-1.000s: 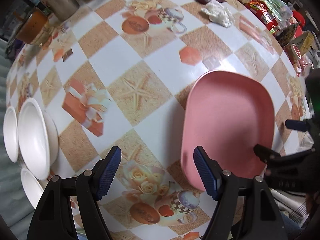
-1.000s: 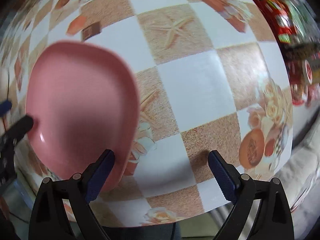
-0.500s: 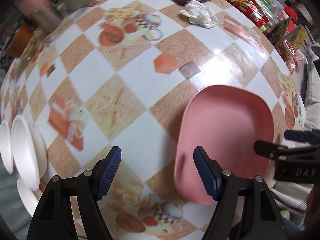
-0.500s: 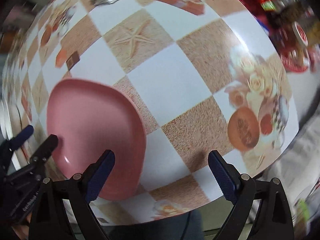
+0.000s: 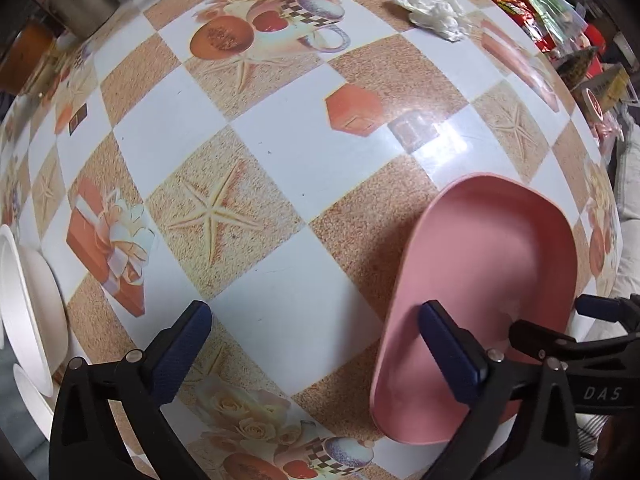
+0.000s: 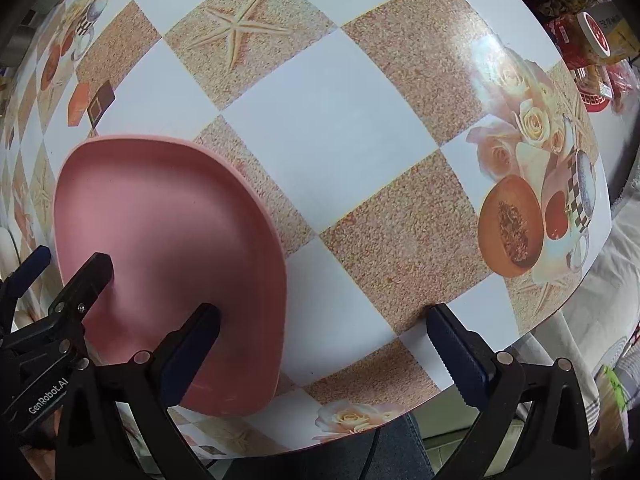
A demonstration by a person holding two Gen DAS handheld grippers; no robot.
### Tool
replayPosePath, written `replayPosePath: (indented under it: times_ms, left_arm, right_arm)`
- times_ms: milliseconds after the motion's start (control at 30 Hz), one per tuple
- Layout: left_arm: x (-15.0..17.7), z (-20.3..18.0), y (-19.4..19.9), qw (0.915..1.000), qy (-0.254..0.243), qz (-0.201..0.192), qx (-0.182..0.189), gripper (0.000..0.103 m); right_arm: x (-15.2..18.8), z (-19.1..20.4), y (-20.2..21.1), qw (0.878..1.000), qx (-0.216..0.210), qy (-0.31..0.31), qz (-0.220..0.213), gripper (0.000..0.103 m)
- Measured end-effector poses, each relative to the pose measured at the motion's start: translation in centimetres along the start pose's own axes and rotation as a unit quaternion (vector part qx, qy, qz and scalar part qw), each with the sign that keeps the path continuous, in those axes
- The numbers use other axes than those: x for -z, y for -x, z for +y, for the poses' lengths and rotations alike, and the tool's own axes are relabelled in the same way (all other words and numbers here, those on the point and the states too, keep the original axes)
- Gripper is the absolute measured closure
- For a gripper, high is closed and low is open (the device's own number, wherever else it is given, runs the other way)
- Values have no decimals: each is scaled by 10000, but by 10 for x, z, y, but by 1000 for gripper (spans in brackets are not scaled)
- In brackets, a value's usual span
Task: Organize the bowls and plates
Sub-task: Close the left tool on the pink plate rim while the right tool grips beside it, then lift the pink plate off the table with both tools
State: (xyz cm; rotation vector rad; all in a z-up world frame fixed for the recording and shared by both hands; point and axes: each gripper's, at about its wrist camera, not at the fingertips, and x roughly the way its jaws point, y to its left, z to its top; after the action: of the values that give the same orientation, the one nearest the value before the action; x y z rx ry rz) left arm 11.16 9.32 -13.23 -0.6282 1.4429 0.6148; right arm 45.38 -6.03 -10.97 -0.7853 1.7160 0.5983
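Note:
A pink rounded plate [image 5: 488, 280] lies flat on the patterned table near its front edge; it also shows in the right wrist view [image 6: 168, 236]. My left gripper [image 5: 316, 344] is open and empty, its right finger over the plate's near left rim. My right gripper [image 6: 324, 344] is open and empty, its left finger over the plate's near right part. White bowls [image 5: 36, 300] stand stacked at the far left edge of the left wrist view.
A crumpled tissue [image 5: 432, 8], a metal cup [image 5: 82, 10] and snack packets [image 5: 560, 20] sit at the table's far side. More packets [image 6: 592, 28] lie at the right. The table's front edge [image 6: 500, 344] runs just under my right gripper.
Both grippers have moved closer over the plate's near end. The plate stays flat on the table. Both jaws stay open.

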Motion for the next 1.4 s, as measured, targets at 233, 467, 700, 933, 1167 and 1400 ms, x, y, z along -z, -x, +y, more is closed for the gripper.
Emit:
replayPosePath:
  times_ms: [233, 467, 700, 933, 1167, 1400]
  left_arm:
    - [-1, -4, 3, 9995, 261, -203, 5, 0]
    - [-33, -26, 9, 9999, -122, 102, -52, 11]
    - [-33, -65, 22, 9977, -649, 180, 55, 60]
    - [12, -59, 24, 9979, -526, 368, 107, 60]
    - [74, -25, 24, 9975, 241, 633, 203, 60]
    - [97, -18, 26, 9960, 592, 647, 193, 60]
  right_arm:
    - [-25, 4, 3, 9999, -29, -103, -119, 0]
    - [-24, -8, 15, 9999, -78, -109, -49, 7]
    - [-18, 10, 32, 9959, -758, 477, -78, 78]
    - [-7, 11, 30, 9925, -720, 971, 170, 79]
    - [9, 38, 26, 9813, -585, 1784, 431, 79]
    - [25, 67, 27, 9654, -47, 2584, 352, 79]
